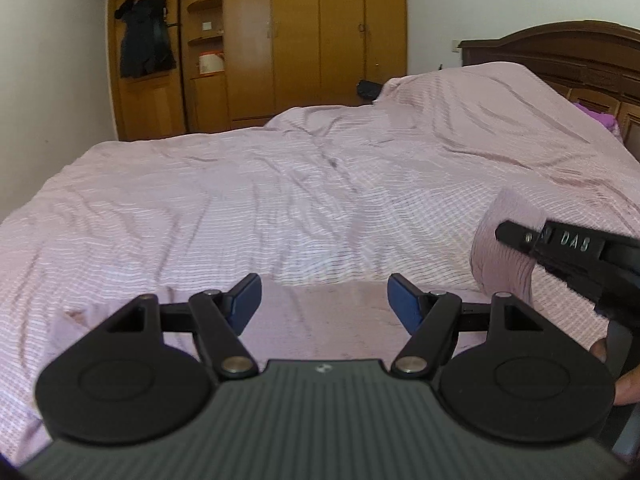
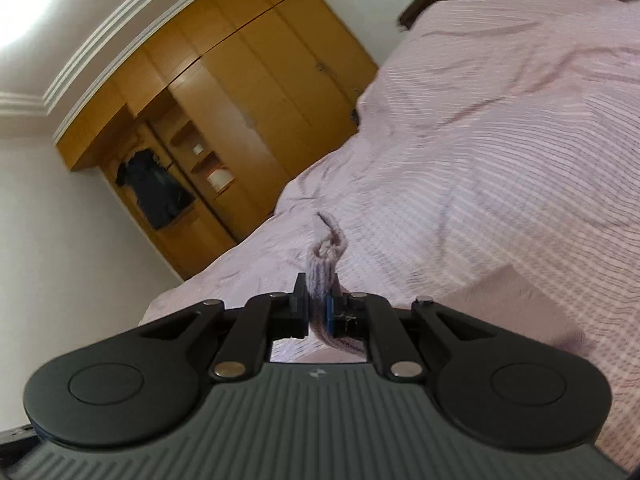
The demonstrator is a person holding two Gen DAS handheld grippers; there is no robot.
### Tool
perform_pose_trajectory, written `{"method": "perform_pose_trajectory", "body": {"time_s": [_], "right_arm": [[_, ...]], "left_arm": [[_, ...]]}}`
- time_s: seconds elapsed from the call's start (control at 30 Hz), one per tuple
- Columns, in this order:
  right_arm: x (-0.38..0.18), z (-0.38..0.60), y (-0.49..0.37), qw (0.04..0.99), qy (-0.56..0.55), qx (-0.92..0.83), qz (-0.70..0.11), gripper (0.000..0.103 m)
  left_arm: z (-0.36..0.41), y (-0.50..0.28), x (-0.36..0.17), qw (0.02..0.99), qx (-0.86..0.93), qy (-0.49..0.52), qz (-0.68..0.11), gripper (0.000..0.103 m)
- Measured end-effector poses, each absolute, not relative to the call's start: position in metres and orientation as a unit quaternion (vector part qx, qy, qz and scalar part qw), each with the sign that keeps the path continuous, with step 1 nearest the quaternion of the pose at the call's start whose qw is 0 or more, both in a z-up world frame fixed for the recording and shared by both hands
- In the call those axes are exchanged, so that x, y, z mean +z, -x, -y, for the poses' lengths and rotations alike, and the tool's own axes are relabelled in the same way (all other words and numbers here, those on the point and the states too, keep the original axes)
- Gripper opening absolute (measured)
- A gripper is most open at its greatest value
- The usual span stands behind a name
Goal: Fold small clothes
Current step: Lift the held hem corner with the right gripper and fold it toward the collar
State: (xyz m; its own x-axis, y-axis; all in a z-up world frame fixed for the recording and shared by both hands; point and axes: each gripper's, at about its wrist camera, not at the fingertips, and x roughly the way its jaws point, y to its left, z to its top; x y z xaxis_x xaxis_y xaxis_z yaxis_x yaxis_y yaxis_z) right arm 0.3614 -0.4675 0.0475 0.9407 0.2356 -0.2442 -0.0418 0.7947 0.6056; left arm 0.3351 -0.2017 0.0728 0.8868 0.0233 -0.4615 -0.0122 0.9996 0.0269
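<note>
**Here, a pink knit caught over a pink bed**

Broadly, the bed (image 1: pixel 280 184) fills both views, its striped cover rumpled but open ahead of you; the wooden wardrobe (image 1: pixel 312 36) stands beyond its far edge and the dark headboard (image 1: pixel 568 52) to the right. Your left gripper (image 1: pixel 325 300) hangs low and level over the near edge, its blue-padded fingers (image 1: pixel 404 304) spread wide with nothing between them. Your right gripper (image 2: pixel 317 312) is tilted steeply and lifted off the cover, fingers pinched tight on the small pink knitted garment (image 2: pixel 323 268). In the left wrist view that garment (image 1: pixel 506 248) hangs just right of your left gripper, above the bed's near right side.
</note>
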Motion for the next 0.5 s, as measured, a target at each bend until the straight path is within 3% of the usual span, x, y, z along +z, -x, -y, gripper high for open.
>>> {"method": "perform_pose_trajectory", "body": {"time_s": [0.5], "right_arm": [[0.077, 0.369, -0.336, 0.946, -0.254, 0.083, -0.182, 0.008]], "left_arm": [[0.104, -0.303, 0.071, 0.969, 0.010, 0.021, -0.247, 0.071]]}}
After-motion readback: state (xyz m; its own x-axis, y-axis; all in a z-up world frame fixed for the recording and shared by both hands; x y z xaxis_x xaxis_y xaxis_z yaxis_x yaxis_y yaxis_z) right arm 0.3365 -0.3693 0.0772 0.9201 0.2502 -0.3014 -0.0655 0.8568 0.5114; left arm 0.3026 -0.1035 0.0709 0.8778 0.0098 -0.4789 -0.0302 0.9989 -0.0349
